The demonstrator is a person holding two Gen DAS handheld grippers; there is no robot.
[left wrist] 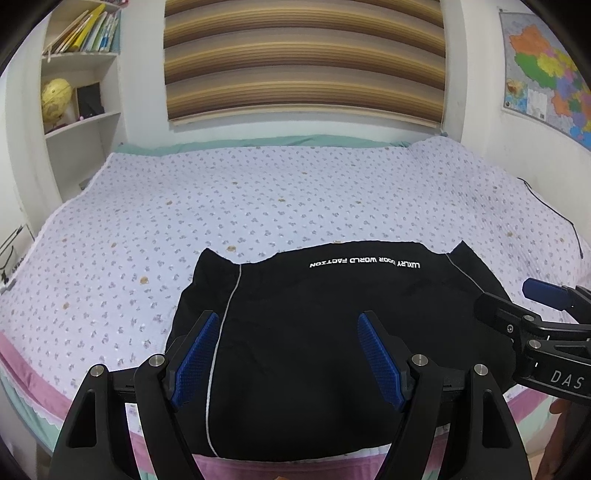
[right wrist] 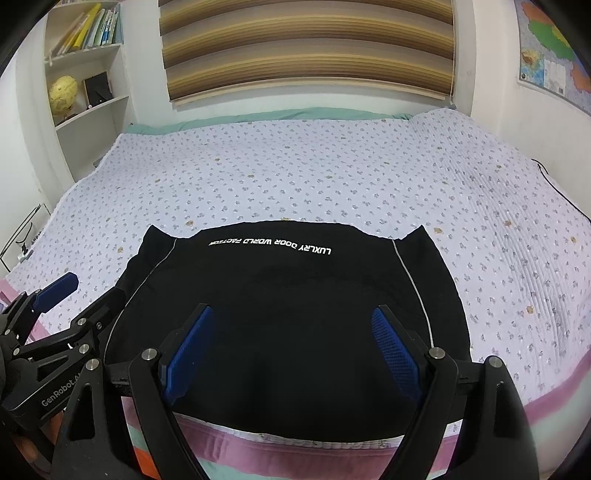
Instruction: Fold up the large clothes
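Left wrist view shows a black garment (left wrist: 314,332) lying flat on the bed (left wrist: 184,192) near its front edge, white lettering at its far side; the left gripper (left wrist: 286,321) hovers over it, jaws wide, gripping nothing; the right gripper (right wrist: 291,317) likewise hangs above the cloth, jaws wide and empty.

**Cut off and hidden**

The black garment (left wrist: 314,350) has its near hem hidden behind the gripper arms. The wall map (left wrist: 546,70) is cut by the right edge. Book spines (right wrist: 92,29) on the far-left shelf are too small to read.
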